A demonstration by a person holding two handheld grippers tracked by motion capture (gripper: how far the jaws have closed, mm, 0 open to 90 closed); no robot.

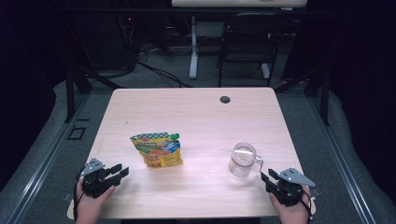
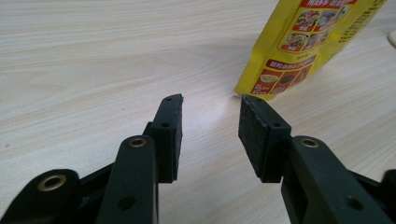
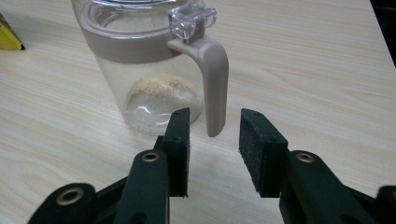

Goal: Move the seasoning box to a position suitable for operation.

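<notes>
My right gripper (image 3: pixel 212 119) sat spread, lined on jar (image 1: pixel 242 160) handle (image 3: pixel 212 79); jar stood right of centre, lid on. Left gripper (image 2: pixel 210 116) spread near yellow pouch (image 1: pixel 157 149) (mid-table). I judged risk: off-centre pinch could twist light jar, tip it; pouch might slide.

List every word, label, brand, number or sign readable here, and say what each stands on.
Nothing can be quoted.
Yellow pouch: front print with a red emblem, too small in the high view to read.
Yellow pouch, left gripper view: red label bands with characters and food pictures, too blurred to read.
Clear jar: no text on its wall, tan band or handle.
Table: no markings.
</notes>
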